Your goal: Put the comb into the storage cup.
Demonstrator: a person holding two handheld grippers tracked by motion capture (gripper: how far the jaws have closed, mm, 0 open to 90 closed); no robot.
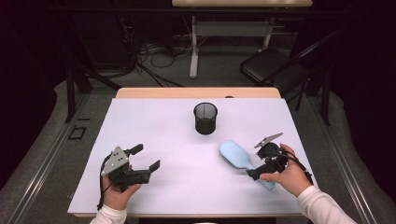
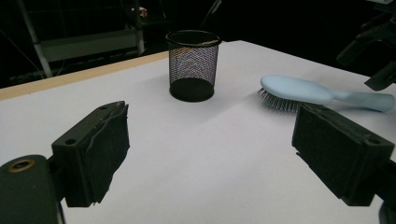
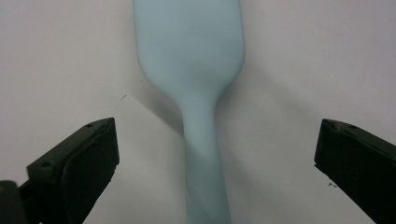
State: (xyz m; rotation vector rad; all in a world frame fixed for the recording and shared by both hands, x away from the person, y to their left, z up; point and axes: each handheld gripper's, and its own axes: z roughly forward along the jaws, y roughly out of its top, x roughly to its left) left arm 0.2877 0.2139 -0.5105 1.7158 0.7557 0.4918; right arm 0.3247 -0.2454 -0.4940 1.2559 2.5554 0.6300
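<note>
Two pairs of my jaws stand wide apart, clamping nothing. My right gripper (image 1: pixel 261 169), at the high view's lower right, straddles the pale blue hairbrush's (image 3: pixel 198 93) handle without touching it. My left gripper (image 1: pixel 142 161) hovers at lower left. Its view shows bristles (image 2: pixel 275 100) and the mesh cup (image 2: pixel 192 65). The right gripper view cuts off the brush head.

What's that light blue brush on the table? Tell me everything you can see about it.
The hairbrush is pale blue and looks like smooth plastic, with an oval head and a narrower handle. It lies flat on the white table, bristles down, near the black mesh cup. Its handle runs between the right gripper's wide-open jaws, which do not touch it.
</note>
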